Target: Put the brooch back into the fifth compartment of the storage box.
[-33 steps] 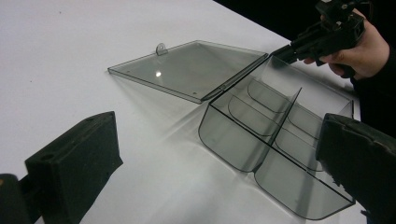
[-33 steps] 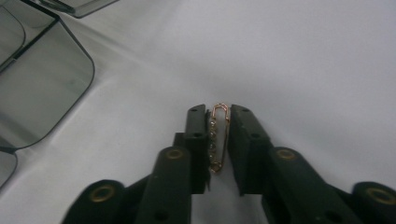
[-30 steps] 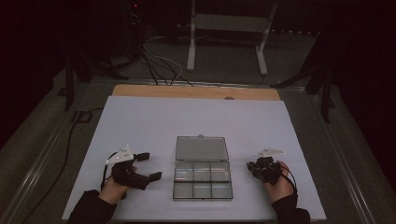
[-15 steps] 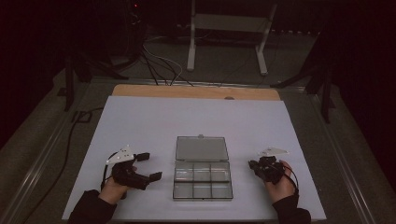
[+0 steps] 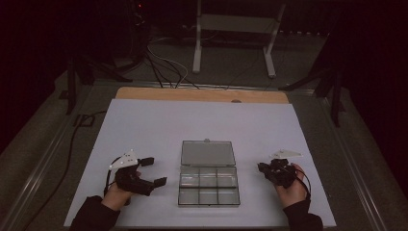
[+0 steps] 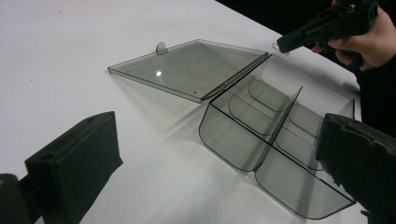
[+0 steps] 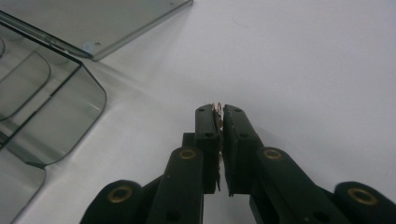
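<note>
A clear plastic compartment box (image 5: 209,186) lies in the middle of the white table, its lid (image 5: 208,154) folded flat behind it. Its several compartments look empty (image 6: 233,140). My left gripper (image 5: 155,171) rests left of the box, open, with nothing between its jaws (image 6: 217,126), which frame the box's near end. Right of the box my right gripper (image 5: 262,168) points toward it, shut on a small thin metal piece (image 7: 218,111) that glints between the pads. The right gripper's tip (image 6: 282,44) hovers beside the box's far corner (image 7: 56,116).
The white table sheet (image 5: 159,125) stretches wide behind the box, with a wooden strip (image 5: 202,94) at its far edge. Cables (image 5: 163,62) and a white stand (image 5: 235,24) sit on the dark floor beyond. Each gripper is held by a hand in a dark sleeve.
</note>
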`<state>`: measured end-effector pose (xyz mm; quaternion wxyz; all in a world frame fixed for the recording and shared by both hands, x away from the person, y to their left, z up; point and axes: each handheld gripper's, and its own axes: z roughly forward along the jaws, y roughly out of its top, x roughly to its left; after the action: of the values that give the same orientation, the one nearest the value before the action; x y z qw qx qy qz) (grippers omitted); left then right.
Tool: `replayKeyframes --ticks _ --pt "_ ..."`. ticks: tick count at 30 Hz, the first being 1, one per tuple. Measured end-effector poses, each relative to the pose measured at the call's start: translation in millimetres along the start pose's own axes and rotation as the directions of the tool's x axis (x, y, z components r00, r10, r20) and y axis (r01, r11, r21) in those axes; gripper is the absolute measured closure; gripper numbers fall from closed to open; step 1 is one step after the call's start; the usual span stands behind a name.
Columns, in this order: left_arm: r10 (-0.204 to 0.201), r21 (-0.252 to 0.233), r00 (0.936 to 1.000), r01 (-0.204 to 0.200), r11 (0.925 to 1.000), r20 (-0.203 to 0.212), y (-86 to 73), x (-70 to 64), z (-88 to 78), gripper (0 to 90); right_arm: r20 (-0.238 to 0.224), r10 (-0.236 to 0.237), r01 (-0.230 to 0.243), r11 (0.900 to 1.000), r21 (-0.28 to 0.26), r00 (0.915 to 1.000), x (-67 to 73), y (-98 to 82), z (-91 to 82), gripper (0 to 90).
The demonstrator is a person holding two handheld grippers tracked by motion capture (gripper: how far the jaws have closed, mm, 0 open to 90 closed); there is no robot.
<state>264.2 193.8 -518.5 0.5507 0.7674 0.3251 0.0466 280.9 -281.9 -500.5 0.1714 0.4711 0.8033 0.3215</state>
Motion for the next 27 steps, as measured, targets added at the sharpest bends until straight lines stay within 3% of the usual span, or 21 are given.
replayKeyframes --ticks 20,27 --pt "-0.001 0.000 1.0000 0.001 1.0000 0.002 0.0 -0.1 0.4 1.0 -0.066 -0.025 0.022 0.999 -0.048 0.9975 14.3 12.7 -11.5 85.7" --pt "-0.001 -0.001 1.0000 0.001 1.0000 -0.001 0.1 -0.3 -0.1 1.0 -0.122 -0.030 0.021 0.997 -0.071 0.9921 23.8 17.6 -15.8 85.7"
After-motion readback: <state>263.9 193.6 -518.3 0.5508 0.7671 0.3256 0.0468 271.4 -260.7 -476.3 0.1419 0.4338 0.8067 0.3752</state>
